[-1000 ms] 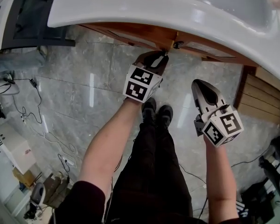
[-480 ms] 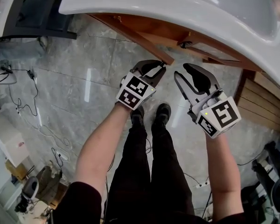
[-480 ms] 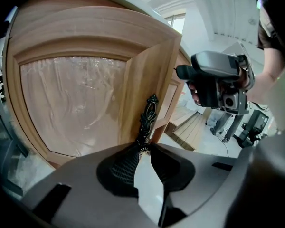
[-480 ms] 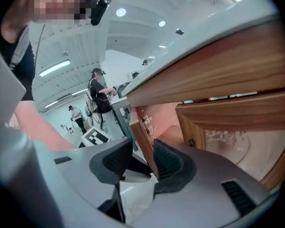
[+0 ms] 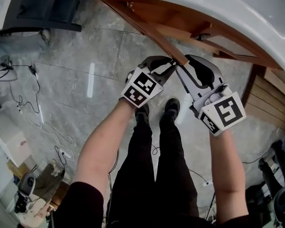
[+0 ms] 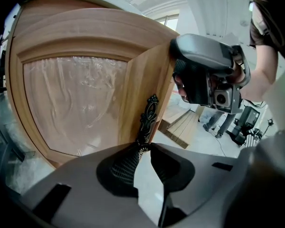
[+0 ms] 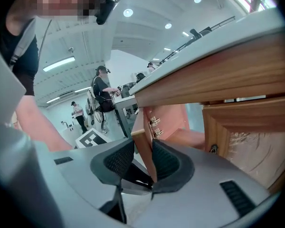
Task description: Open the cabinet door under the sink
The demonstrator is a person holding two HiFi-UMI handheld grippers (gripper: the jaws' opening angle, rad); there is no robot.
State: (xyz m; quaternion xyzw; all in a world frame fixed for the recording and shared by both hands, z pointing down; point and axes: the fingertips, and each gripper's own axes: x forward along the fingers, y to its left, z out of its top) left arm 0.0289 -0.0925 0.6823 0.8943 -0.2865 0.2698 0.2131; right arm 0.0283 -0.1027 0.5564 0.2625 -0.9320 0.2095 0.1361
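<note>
Under the white sink [image 5: 218, 8], which sweeps across the head view from twelve to two o'clock, the wooden cabinet door [image 5: 152, 32] stands open. It angles out from eleven o'clock toward the middle of the picture, over the grey marble floor [image 5: 76, 56]. The left gripper [image 5: 167, 68] sits just above centre, at the door's free end. Its jaws are drawn in on the ornate dark metal handle [image 6: 147, 115] mounted on the door's stile, and the ribbed pads pinch the handle's lower tip. In the left gripper view the door's film-covered panel fills nine to eleven o'clock. The right gripper [image 5: 187, 66] lies just beside the left one, toward three o'clock. Its jaws stand wide apart and straddle the door's free edge. In the right gripper view that edge rises between the two pads: a gap shows on the nine o'clock side, and the other pad lies close against the wood without clamping it. Small brass hinges [image 7: 155, 127] show on the inner face just past the edge. At four o'clock in that view a second cabinet door [image 7: 256, 151] sits closed, with a small dark knob [image 7: 213, 148] on it. Back in the head view, the person's dark shoes [image 5: 171, 108] stand right below the grippers, cables [image 5: 38, 122] trail at eight o'clock, and wooden slats [image 5: 270, 103] lie at three o'clock.
</note>
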